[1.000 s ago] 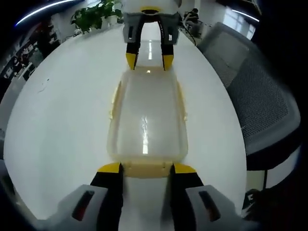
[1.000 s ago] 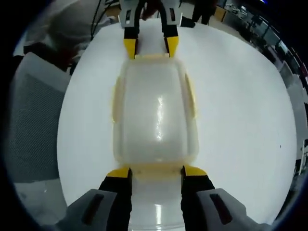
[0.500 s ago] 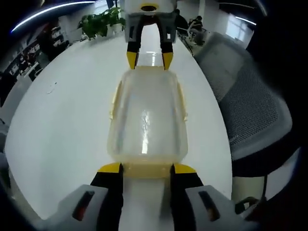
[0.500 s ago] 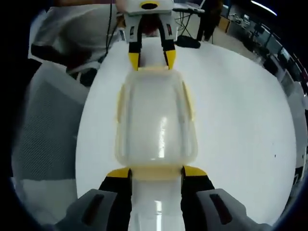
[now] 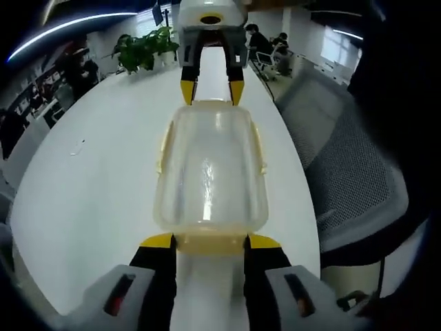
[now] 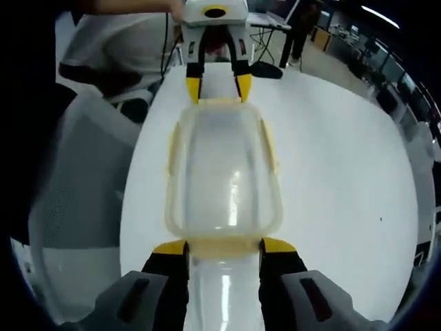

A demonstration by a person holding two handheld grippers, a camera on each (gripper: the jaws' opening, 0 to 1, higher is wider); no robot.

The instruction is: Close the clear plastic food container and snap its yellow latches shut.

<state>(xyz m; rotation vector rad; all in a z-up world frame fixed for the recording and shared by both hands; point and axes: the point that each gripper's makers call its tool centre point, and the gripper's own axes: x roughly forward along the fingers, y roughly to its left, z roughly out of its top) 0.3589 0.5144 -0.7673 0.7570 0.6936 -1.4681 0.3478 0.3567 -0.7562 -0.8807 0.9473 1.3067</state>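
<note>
Container (image 5: 210,172) is lidded and sits on the white table (image 5: 89,207), which serves as the reference for what follows. The lid is seated on the clear body, so the closing step reads as done. You hold the box lengthwise between both tools, one at each short end. The left gripper (image 5: 210,240) has its yellow-tipped jaws standing wide on either side of the near end latch (image 5: 210,243); they flank it, and I cannot tell whether they press on it. The right gripper (image 6: 224,247) stands the same way at the opposite end, jaws wide about that end latch (image 6: 224,246). In the right gripper view the long-side latches (image 6: 169,148) lie close along the walls, but whether they have clicked home cannot be judged. The end latches look flat against the rim. Remaining, in my judgement: confirm all four are snapped, pressing any that are not.
</note>
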